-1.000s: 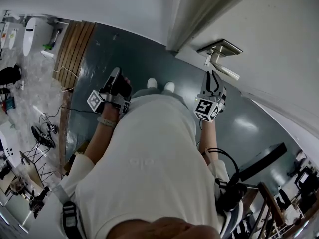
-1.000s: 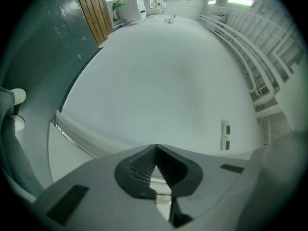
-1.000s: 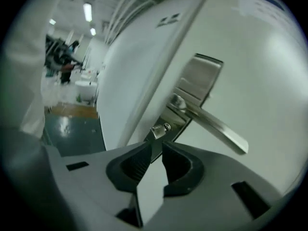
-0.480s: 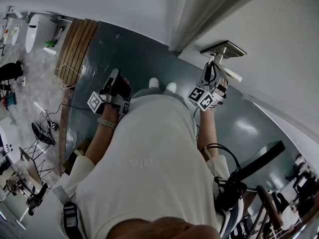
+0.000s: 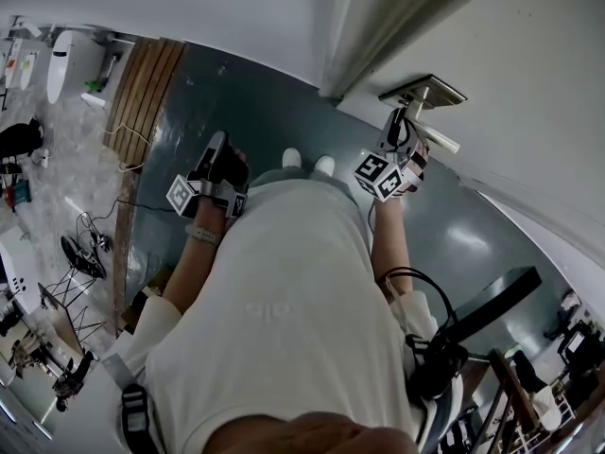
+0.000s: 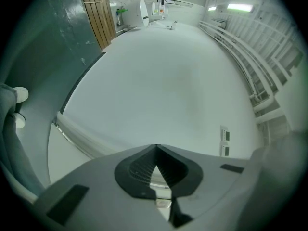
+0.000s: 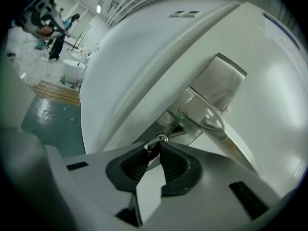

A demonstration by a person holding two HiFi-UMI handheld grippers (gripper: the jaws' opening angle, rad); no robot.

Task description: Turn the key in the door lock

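While the person stood at the door (image 5: 529, 55), the head view had the right gripper (image 5: 396, 129) up by the lock plate (image 5: 423, 91) and the left gripper (image 5: 217, 146) low over the dark floor (image 5: 274, 102), well apart from it. Left gripper view: jaws together at the tips, nothing in them, just white wall ahead. Right gripper view: jaws had just been closing and pinched the key (image 7: 157, 139), which stuck out of the plate just beside the silver handle (image 7: 216, 124).
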